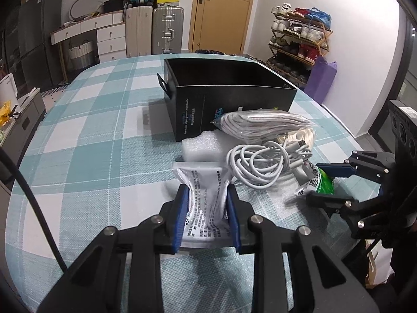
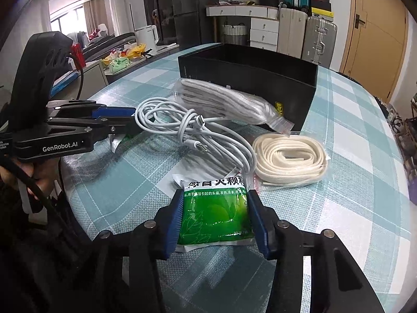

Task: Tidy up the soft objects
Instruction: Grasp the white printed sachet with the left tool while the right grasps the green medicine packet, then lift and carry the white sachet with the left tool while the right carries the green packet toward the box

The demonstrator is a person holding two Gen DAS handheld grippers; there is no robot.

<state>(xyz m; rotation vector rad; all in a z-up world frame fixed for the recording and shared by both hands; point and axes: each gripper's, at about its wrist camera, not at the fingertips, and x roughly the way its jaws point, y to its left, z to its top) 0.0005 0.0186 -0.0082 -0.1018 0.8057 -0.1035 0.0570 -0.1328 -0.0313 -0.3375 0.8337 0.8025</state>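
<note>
My left gripper [image 1: 207, 195] is shut on a white printed pouch [image 1: 203, 177], which buckles between the blue pads just above the checked tablecloth. My right gripper [image 2: 215, 200] is shut on a green pouch [image 2: 213, 216] with white lettering; both pads press its sides. In the left wrist view the right gripper [image 1: 314, 182] reaches in from the right with the green pouch [image 1: 324, 184] in it. The left gripper [image 2: 125, 121] shows at the left of the right wrist view. An open black box [image 1: 234, 91] stands behind the pile.
Between the grippers and the black box [image 2: 247, 78] lie a tangled white cable [image 2: 192, 130], a clear bag of grey-white cords [image 2: 224, 101], a bagged coil of cream rope [image 2: 289, 156] and a white foam block [image 1: 202, 147]. The round table [image 1: 91, 130] drops off at both sides.
</note>
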